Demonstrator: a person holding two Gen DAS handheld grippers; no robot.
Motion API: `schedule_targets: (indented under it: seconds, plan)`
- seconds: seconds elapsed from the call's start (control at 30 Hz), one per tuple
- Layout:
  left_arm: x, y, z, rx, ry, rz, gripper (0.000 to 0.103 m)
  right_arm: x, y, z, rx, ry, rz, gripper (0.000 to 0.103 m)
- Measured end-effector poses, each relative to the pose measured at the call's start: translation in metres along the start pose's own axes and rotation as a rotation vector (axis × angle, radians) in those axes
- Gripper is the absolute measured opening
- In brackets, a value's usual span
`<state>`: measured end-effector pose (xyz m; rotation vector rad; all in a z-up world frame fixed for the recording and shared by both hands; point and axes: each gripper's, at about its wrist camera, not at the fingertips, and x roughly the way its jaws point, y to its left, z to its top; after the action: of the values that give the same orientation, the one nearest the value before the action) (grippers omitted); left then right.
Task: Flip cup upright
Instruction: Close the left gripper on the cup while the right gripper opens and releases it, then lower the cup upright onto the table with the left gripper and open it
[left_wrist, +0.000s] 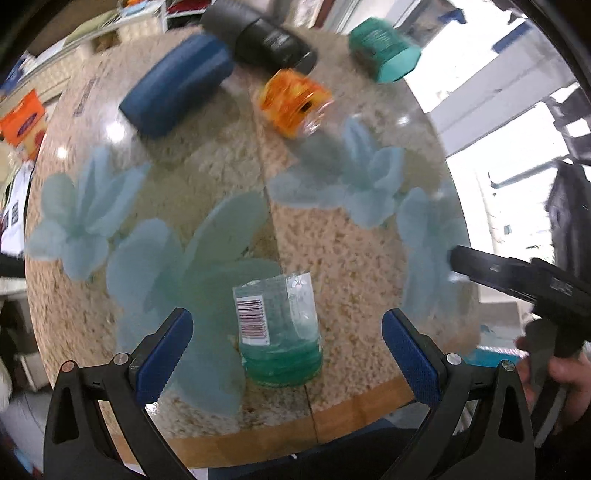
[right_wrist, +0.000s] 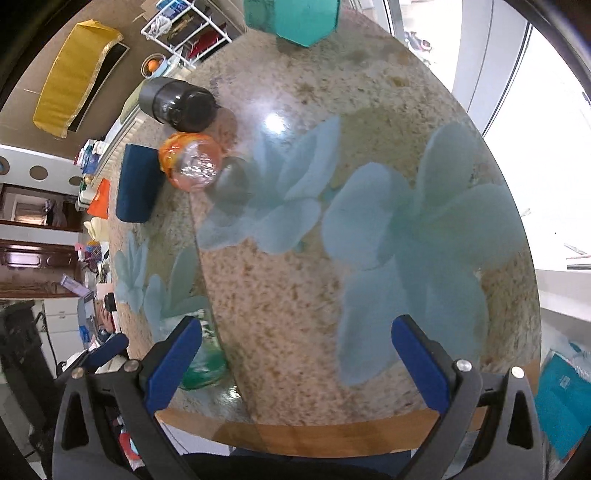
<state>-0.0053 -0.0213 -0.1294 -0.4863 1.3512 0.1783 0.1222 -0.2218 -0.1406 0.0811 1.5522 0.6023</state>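
A clear green cup (left_wrist: 279, 328) with a barcode label stands upside down near the table's front edge, its thick green base at the bottom of the view. My left gripper (left_wrist: 286, 345) is open, its blue fingers on either side of the cup, not touching it. In the right wrist view the cup (right_wrist: 205, 363) shows partly behind the left finger. My right gripper (right_wrist: 295, 360) is open and empty over the table's front edge; it also shows at the right of the left wrist view (left_wrist: 517, 280).
An orange clear cup (left_wrist: 293, 101), a black cup (left_wrist: 258, 35), a dark blue case (left_wrist: 177, 86) and a teal cup (left_wrist: 384, 50) lie on their sides at the far side of the round flowered table (left_wrist: 351, 258). A wooden rim (right_wrist: 332, 435) edges the front.
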Motion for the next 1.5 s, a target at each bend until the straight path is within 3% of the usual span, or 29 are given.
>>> schedule_targets:
  seconds: [0.2,0.4,0.53,0.73,0.97,1.17,1.33,1.5]
  plan:
    - [0.038,0.010,0.007,-0.066,0.104,0.098,0.103,0.005,-0.025,0.010,-0.001,0.051,0.042,0.103]
    - [0.064,0.028,0.009,-0.146,0.174,0.104,0.101,0.005,-0.040,0.020,-0.003,0.073,0.072,0.103]
    - [0.076,0.033,0.008,-0.168,0.211,0.137,0.091,0.007,-0.048,0.023,0.000,0.090,0.081,0.103]
    - [0.081,0.035,0.004,-0.180,0.213,0.146,0.067,0.006,-0.057,0.028,0.006,0.097,0.091,0.103]
    - [0.074,0.034,-0.004,-0.204,0.212,0.129,0.063,0.005,-0.054,0.023,0.002,0.104,0.094,0.103]
    - [0.048,0.028,-0.009,-0.202,0.140,0.098,0.062,0.003,-0.050,0.017,-0.006,0.106,0.092,0.103]
    - [0.011,0.018,-0.010,-0.169,0.011,0.086,0.062,0.002,-0.045,0.014,-0.014,0.106,0.086,0.103]
    - [-0.037,0.012,-0.008,-0.110,-0.186,0.073,0.062,-0.001,-0.036,0.011,-0.040,0.092,0.075,0.103]
